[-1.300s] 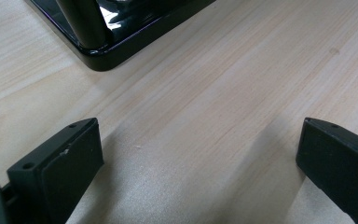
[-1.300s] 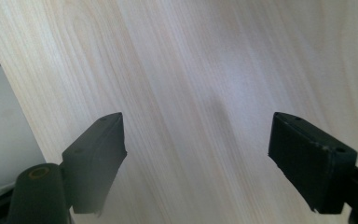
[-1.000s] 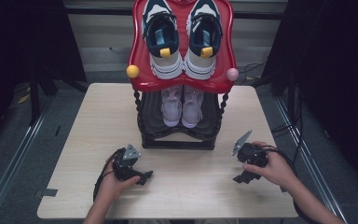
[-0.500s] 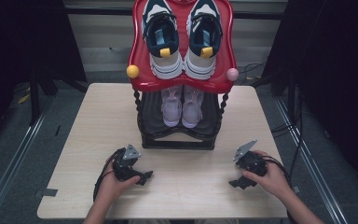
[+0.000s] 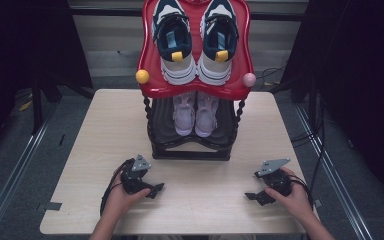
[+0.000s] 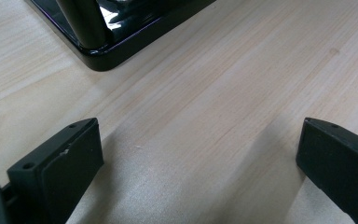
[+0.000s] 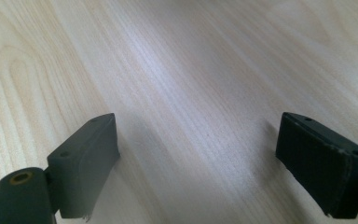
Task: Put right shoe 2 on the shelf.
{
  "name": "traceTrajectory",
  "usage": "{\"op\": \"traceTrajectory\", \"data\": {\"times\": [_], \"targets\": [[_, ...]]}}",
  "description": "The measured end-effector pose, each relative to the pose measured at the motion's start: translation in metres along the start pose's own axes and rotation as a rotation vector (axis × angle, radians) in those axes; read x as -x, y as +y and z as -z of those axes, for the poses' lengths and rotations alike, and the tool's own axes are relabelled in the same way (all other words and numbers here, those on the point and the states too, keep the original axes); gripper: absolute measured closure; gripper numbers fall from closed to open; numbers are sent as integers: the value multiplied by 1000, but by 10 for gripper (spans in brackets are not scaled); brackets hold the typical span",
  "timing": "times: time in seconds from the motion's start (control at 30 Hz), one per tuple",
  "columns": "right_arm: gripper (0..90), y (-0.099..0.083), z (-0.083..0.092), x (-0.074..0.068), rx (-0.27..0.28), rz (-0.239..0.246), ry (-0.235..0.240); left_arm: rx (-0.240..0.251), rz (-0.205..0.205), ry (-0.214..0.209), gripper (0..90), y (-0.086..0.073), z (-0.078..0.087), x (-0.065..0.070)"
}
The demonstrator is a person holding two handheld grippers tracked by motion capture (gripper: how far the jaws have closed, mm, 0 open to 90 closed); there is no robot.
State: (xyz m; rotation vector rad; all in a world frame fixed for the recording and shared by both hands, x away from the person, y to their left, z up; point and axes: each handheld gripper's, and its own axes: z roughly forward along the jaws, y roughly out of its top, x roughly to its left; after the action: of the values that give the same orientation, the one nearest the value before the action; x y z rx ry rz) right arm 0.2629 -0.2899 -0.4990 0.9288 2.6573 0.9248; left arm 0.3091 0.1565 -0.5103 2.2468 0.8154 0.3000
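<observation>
1. Rack (image 5: 192, 150) stands mid-tabletop (image 5: 105, 125); sneakers (image 5: 195, 40) on its red top, pale shoes (image 5: 195, 112) below.
2. Left hand-held gripper (image 5: 152, 190), jaws apart, empty, near rack's front-left corner (image 6: 98, 58).
3. Right hand-held gripper (image 5: 254, 196), jaws apart, empty, off rack's front-right.

L hand (image 5: 122, 192) holds L gripper (image 5: 152, 190) low at near-left, jaws spread wide, nothing btwn them. R hand (image 5: 295, 197) holds R gripper (image 5: 252, 196) at near-right, jaws also wide apart & empty. Both forearms enter from bottom edge.
</observation>
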Motion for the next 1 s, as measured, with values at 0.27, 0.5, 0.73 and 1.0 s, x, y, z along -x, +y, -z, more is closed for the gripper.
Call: {"op": "traceTrajectory", "data": {"times": [0.27,0.5,0.73,1.0], "targets": [[116,-10,-1,-2,88,-16,-20,-1,0,0,0,0,0,0],[110,-17,-2,-3,149,-25,-29,-1,-1,0,0,0,0,0],[108,-17,-2,-3,148,-24,-37,-1,-1,0,0,0,0,0],[108,-17,-2,-3,148,-23,-37,3,-5,8,2,0,0,0]]}}
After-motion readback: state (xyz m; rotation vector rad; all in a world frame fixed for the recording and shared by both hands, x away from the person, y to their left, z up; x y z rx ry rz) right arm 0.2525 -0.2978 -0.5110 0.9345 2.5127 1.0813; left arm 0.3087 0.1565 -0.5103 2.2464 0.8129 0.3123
